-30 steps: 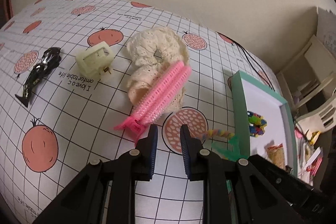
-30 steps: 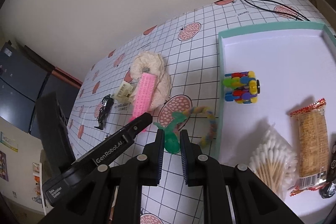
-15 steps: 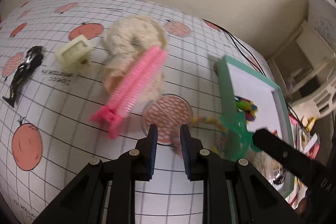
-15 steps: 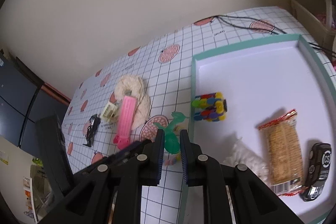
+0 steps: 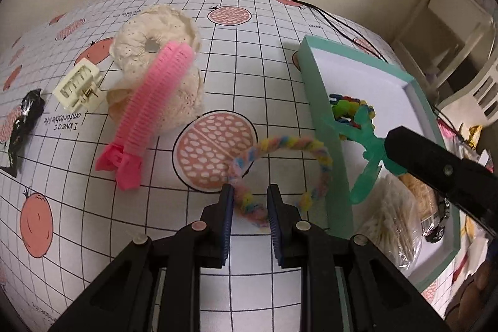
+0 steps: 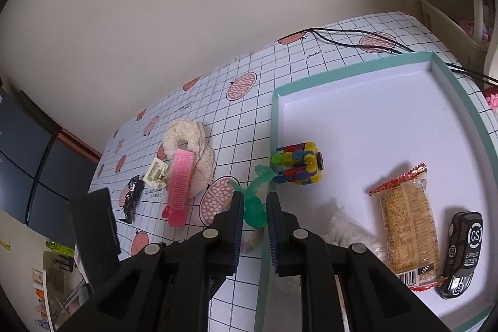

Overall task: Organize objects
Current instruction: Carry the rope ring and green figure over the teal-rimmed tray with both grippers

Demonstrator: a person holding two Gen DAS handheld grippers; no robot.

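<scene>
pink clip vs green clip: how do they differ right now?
The pink clip lies free on the table, across the cream scrunchie; the green clip is held up over the tray edge by the right hand-held gripper. Pink is opaque, long and ridged; green is translucent. Both are plastic.

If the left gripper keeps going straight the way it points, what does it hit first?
Probably the pastel braided loop: the left gripper already has the loop's near strand between its open fingers. Beyond lies bare tablecloth. Depth is uncertain.
</scene>
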